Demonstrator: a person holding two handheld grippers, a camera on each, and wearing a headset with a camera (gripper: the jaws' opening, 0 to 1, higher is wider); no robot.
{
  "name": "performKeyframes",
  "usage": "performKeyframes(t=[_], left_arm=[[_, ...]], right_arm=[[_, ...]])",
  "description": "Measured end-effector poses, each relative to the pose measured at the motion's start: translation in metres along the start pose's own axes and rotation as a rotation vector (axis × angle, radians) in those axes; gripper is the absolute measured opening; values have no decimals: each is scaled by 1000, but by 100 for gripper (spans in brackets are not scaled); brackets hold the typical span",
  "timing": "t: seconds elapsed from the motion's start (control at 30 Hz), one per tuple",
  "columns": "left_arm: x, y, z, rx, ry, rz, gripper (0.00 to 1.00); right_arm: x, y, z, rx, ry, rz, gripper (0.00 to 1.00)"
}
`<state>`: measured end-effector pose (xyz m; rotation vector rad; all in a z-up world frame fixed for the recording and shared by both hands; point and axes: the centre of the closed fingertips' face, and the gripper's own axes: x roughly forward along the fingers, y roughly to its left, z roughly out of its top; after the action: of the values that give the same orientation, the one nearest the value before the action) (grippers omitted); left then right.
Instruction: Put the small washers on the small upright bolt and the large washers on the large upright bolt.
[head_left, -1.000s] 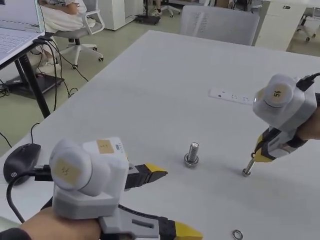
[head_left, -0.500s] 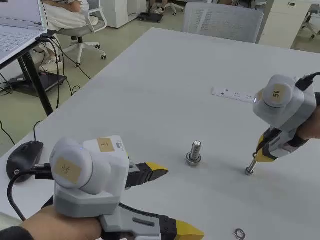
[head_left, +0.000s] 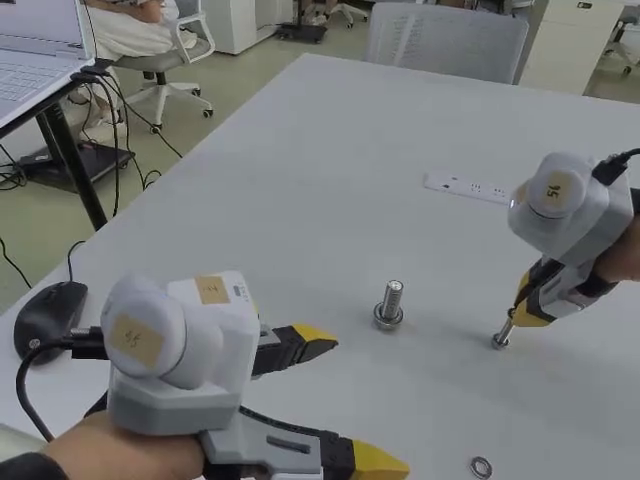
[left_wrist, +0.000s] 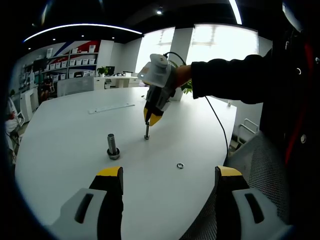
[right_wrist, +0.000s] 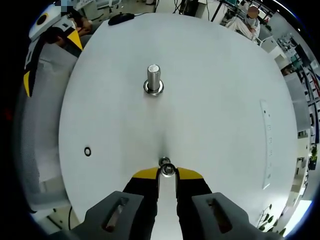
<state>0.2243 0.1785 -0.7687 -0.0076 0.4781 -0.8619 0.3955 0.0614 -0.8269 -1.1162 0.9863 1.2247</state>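
The right tool has its jaws drawn close together on a small washer, pinched between the yellow tips. The washer sits right at the top of the small bolt, which stands upright on the white worktop. I cannot tell whether the washer is already over the thread.

In the head view the small bolt is at 3 o'clock from the large bolt, well apart from it. The large bolt stands upright near the middle, with a wider collar at its foot.

A loose washer lies flat at 5 o'clock from the large bolt, near the worktop's edge.

The left tool hangs at 7 o'clock from the large bolt with its jaws wide apart and nothing between them.

A white power strip lies at 1 o'clock from the large bolt, and a black mouse at 9 o'clock.
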Motion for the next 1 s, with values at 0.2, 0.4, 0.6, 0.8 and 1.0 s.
performKeyframes(t=[0.2, 0.4, 0.6, 0.8, 1.0], left_arm=[[0, 0, 0, -2, 0, 0, 74], [0, -1, 0, -4, 0, -2, 74], [0, 0, -1, -4, 7, 0, 74], [0, 0, -2, -8, 10, -2, 74], [0, 1, -3, -10, 13, -1, 74]], right_arm=[[8, 3, -2, 9, 5, 11, 13], [15, 4, -3, 20, 6, 24, 13], [25, 4, -3, 27, 3, 27, 13], [32, 7, -2, 32, -5, 32, 13], [39, 7, -2, 34, -5, 33, 13]])
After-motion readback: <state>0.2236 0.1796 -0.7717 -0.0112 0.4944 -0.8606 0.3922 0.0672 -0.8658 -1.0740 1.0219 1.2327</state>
